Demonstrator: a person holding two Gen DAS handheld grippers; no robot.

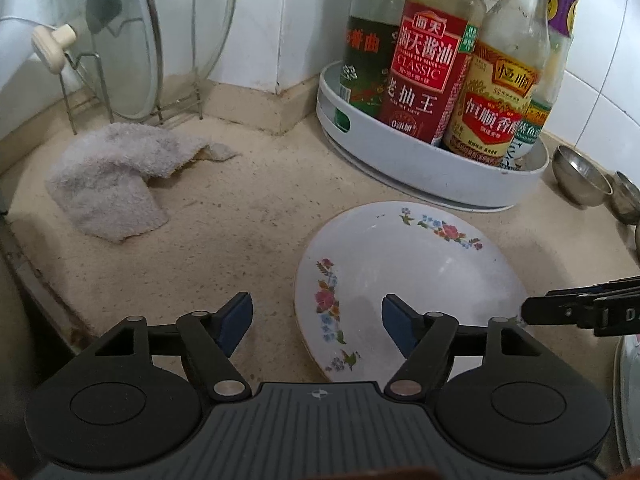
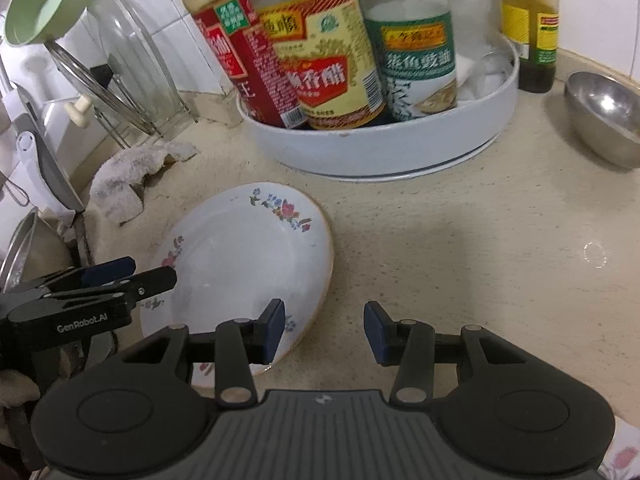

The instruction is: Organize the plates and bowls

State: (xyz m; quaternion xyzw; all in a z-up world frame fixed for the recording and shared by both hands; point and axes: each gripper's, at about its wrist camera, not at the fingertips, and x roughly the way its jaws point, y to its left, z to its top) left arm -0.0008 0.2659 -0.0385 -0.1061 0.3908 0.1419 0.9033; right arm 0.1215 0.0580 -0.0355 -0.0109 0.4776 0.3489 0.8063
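A white oval plate with flower prints (image 1: 408, 276) (image 2: 240, 256) lies flat on the beige counter. My left gripper (image 1: 316, 320) hangs open over the plate's left rim, one pad above the counter and the other above the dish; neither pad touches it. My right gripper (image 2: 325, 330) is open over the plate's right rim, with nothing clamped. Each gripper shows in the other's view: the right one's fingers (image 1: 560, 308) at the plate's right edge, the left one's fingers (image 2: 152, 276) at its left edge. Steel bowls (image 1: 582, 178) (image 2: 608, 116) sit on the counter to the right.
A white round tray (image 1: 432, 176) (image 2: 380, 152) packed with sauce bottles stands just behind the plate. A crumpled cloth (image 1: 112, 184) (image 2: 124, 176) lies to the left, before a wire rack with glass lids (image 1: 120, 60). Stacked plates (image 1: 628, 400) show at the right edge.
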